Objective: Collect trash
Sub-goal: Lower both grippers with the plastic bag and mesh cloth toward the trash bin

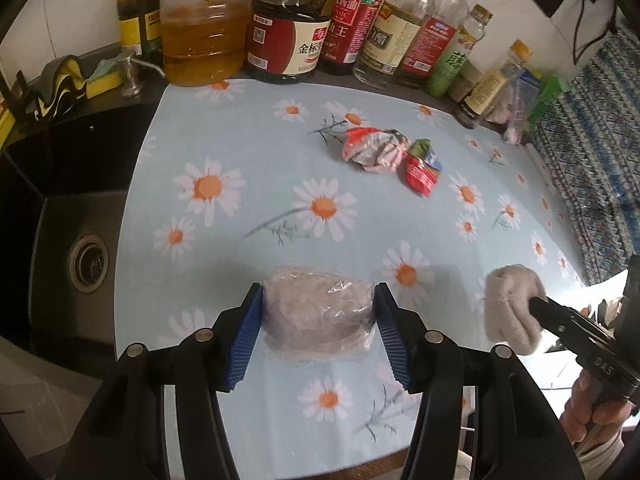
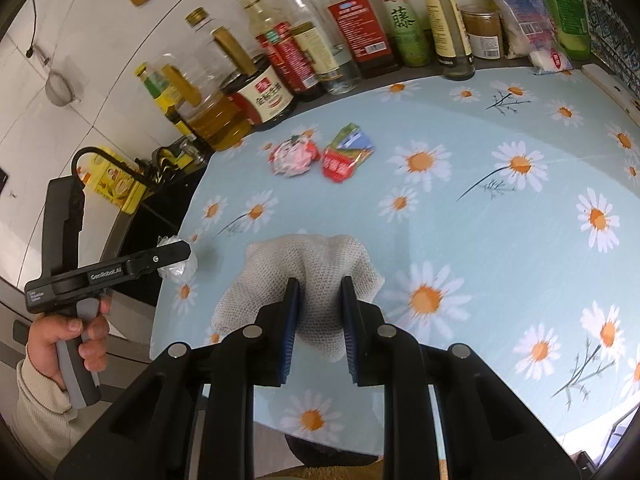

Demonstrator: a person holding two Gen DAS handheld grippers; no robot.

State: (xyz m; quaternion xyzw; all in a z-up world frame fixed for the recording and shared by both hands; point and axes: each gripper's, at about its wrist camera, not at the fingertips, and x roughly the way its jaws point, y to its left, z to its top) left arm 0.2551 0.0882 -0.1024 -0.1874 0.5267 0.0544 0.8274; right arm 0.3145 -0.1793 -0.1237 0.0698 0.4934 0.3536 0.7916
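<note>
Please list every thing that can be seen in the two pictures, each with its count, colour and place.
plastic wad: one, clear and greyish, clamped between the left gripper's pads.
cloth: one, off-white knit, pinched in the right gripper.
crumpled wrappers: two, red and white, and red, green and blue, side by side on the far part of the tablecloth.
tablecloth: one, pale blue with white daisies, over the counter.
bottles: a row, count unclear, of amber oil, dark sauces and clear glass, along the back wall.
sink: one, dark, left of the tablecloth.
sponge: one, yellow, behind the sink.
left gripper: black, blue pads.
right gripper: black, blue pads.
</note>
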